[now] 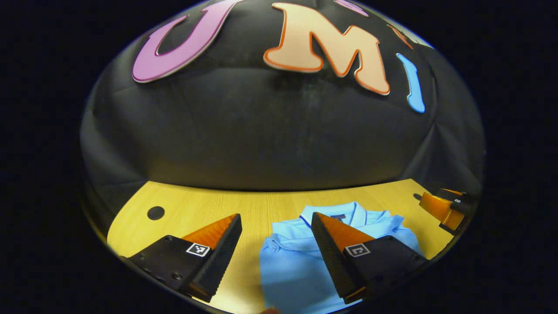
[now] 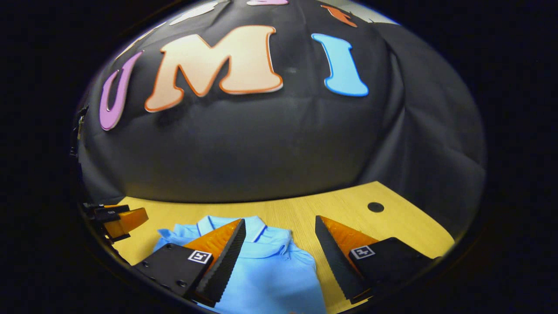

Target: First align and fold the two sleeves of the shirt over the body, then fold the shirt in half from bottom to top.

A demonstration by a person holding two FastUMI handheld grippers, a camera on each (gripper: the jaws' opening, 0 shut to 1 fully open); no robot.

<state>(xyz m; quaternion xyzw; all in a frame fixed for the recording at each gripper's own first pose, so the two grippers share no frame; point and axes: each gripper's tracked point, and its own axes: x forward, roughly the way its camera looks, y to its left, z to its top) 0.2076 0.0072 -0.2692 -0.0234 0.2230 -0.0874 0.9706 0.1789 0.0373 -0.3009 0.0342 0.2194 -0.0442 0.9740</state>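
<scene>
A light blue polo shirt (image 1: 296,261) lies on the wooden table (image 1: 261,209), collar toward the far wall, with its sleeves folded in over the body. My left gripper (image 1: 275,220) hovers open above the shirt's left shoulder, nothing between its fingers. In the right gripper view the same shirt (image 2: 274,270) lies below, and my right gripper (image 2: 280,224) stands open over its right shoulder. The right gripper (image 1: 444,207) also appears far right in the left gripper view; the left gripper (image 2: 120,220) appears far left in the right gripper view.
The table (image 2: 331,205) runs back to the black cloth wall. A round dark hole (image 1: 155,213) sits in the tabletop at the far left, and another hole (image 2: 375,206) at the far right.
</scene>
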